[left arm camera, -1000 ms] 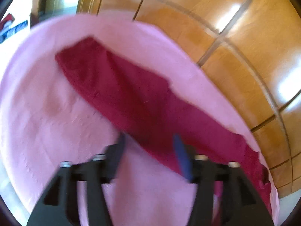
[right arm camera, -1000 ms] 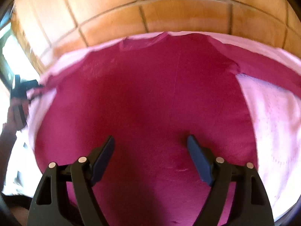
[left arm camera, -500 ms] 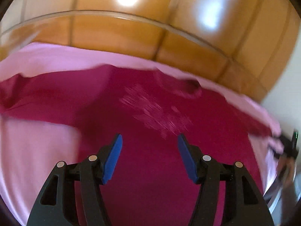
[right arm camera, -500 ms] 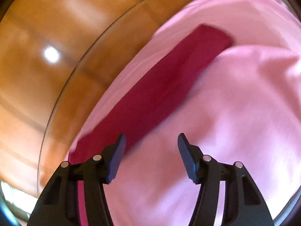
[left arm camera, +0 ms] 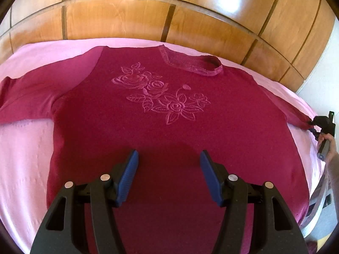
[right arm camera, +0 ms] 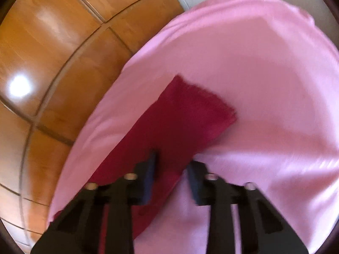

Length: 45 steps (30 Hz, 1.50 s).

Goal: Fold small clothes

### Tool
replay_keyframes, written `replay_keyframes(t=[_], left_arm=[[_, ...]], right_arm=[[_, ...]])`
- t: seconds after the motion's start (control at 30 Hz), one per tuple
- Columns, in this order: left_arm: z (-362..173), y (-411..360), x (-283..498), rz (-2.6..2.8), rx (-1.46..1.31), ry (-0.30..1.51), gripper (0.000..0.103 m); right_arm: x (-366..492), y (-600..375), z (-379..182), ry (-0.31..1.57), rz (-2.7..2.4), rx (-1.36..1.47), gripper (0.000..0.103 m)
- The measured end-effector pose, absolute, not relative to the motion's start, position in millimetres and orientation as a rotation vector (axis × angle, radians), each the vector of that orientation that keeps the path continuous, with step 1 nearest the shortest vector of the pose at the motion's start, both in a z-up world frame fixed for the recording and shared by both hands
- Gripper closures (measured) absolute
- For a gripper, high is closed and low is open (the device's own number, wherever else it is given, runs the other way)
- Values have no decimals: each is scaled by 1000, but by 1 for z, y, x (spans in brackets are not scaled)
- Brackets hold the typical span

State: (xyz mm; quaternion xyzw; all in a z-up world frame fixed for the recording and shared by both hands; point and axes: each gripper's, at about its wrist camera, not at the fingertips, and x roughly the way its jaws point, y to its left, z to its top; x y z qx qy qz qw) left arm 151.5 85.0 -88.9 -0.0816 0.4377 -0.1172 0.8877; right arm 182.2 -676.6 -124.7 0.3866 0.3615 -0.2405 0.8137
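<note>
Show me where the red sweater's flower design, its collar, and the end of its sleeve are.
flower design (left arm camera: 161, 93): left wrist view, on the roses at the chest.
collar (left arm camera: 190, 66): left wrist view, on the ribbed front edge.
sleeve (right arm camera: 203, 105): right wrist view, near the cuff end.

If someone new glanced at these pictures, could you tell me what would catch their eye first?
A dark red top lies spread flat on a pink sheet, rose embroidery on its chest, before glossy wooden panels. The left gripper hangs open over its lower half. At the right, the right gripper is closing over a sleeve stretched towards the sheet's edge.
</note>
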Motion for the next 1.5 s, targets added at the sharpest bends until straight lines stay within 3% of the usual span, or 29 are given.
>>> replay_keyframes(t=[0.07, 0.23, 0.5, 0.97, 1.0, 1.1, 1.17, 1.43, 1.5], left_arm=[[-90, 85, 153, -243, -183, 910, 44], [-89, 85, 157, -255, -201, 915, 44], [-85, 98, 159, -282, -297, 921, 44], [-73, 113, 182, -347, -453, 905, 44], [-71, 115, 186, -355, -474, 906, 44], [-68, 120, 195, -384, -541, 910, 43], [-66, 122, 204, -398, -592, 913, 43], [-73, 113, 242, -394, -664, 961, 43], [-77, 107, 252, -400, -671, 977, 43]], right_arm=[[181, -678, -116, 781, -504, 776, 93], [184, -633, -77, 742, -368, 613, 93], [222, -480, -42, 752, 12, 440, 94], [248, -232, -84, 926, 455, 274, 94], [245, -222, -87, 932, 466, 261, 93], [239, -211, -88, 931, 492, 261, 73], [231, -214, -83, 921, 506, 279, 50], [173, -310, -56, 837, 448, 399, 39], [162, -338, -56, 833, 414, 455, 32]])
